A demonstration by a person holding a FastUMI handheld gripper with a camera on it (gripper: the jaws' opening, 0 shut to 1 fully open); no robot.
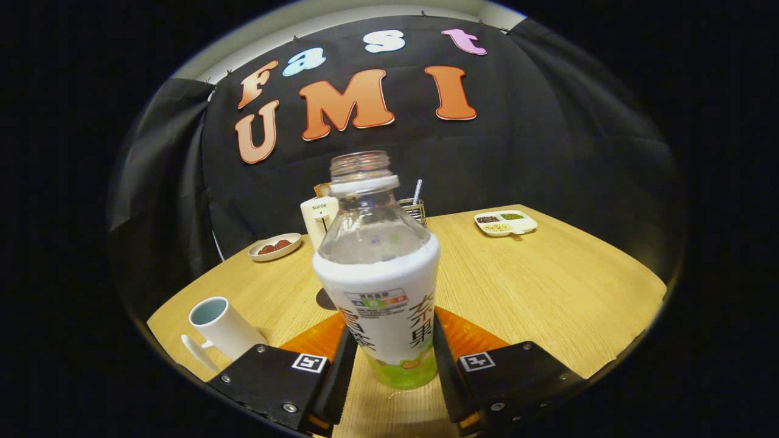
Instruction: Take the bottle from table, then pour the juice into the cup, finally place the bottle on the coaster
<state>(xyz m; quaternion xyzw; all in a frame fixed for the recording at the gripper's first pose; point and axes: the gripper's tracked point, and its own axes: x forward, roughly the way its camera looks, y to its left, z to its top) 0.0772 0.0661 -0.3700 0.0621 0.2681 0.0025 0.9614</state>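
An uncapped clear bottle (380, 286) with a white and green label stands upright between my fingers. My gripper (392, 340) is shut on the bottle's lower body, one finger pressing on each side. The label hides the juice level. A white cup (220, 325) with a handle stands on the wooden table (548, 292), to the left of the fingers and close by. A dark round coaster (325, 299) lies just behind the bottle on its left, mostly hidden by it.
Beyond the bottle stand a white appliance (319, 218) and a wire basket (416, 210). A small plate of red pieces (275, 246) is at the far left. A divided dish of grains (506, 222) is at the far right.
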